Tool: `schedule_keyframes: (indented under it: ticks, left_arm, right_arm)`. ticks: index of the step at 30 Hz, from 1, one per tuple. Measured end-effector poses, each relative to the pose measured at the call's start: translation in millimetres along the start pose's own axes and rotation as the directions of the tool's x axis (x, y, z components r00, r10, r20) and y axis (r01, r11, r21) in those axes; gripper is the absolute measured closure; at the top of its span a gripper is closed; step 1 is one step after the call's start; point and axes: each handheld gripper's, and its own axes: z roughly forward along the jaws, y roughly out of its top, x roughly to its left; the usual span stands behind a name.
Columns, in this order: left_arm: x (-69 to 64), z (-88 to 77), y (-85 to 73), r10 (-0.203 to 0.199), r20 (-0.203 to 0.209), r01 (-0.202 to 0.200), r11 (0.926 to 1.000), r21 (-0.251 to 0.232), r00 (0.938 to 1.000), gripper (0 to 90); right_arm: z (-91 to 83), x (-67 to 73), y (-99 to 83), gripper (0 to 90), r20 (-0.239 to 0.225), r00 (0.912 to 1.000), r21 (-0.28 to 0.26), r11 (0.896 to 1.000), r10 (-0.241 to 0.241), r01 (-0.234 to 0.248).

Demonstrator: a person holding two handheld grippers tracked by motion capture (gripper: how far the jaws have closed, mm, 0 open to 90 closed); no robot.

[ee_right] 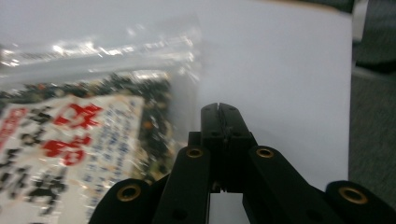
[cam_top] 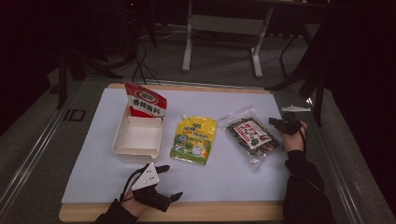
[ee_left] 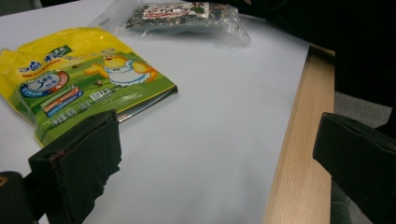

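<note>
High view: reaching toward the clear seaweed packet [cam_top: 251,134] lying at the counter's [cam_top: 224,186] right side, right hand-held gripper [cam_top: 279,123] beside its edge. Left gripper view: left hand-held gripper [ee_left: 219,158] resting released. Right gripper view: jaws clenched empty beside the packet; reopening first, then straddling the film edge.

Clear snack bag [ee_right: 88,154] blurred, edge-cropped

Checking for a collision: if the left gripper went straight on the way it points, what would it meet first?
Probably the yellow pouch: it lies just ahead of the open left gripper, slightly off to one side.
</note>
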Motion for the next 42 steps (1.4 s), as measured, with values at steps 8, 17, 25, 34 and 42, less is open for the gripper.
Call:
schedule_keyframes:
  ticks: [8, 17, 25, 34, 42]
  left_arm:
    - [0.8, 1.6, -1.1, -0.003, 0.005, 0.003, 0.9999, 0.013, 1.0, 2.2]
    - [0.4, 1.4, -0.6, -0.001, 0.007, 0.001, 0.9999, 0.014, 1.0, 2.1]
    - [-0.7, 1.3, 0.5, 0.003, 0.007, -0.003, 0.9999, 0.011, 1.0, 2.2]
    - [-0.5, 1.5, 1.0, 0.001, 0.01, -0.001, 1.0, 0.01, 0.9999, 2.2]
    - [-1.1, 2.3, 1.9, 0.006, 0.016, -0.006, 0.9999, 0.009, 0.9999, 2.2]
  right_arm:
    - [15.4, 2.4, -8.7, 90.0, -0.006, 0.9999, 0.073, 0.997, -0.009, 0.01]
    - [7.1, 22.1, -21.5, 90.0, -0.003, 0.9997, 0.096, 0.995, -0.025, 0.025]
    - [-10.0, 43.9, -35.6, 90.0, -0.007, 0.9996, 0.113, 0.993, -0.028, 0.028]
    - [-32.3, 61.5, -53.7, 90.0, -0.035, 0.9981, 0.131, 0.99, -0.05, 0.055]
    - [-47.0, 76.9, -65.3, 90.0, -0.081, 0.9959, 0.134, 0.99, -0.04, 0.051]
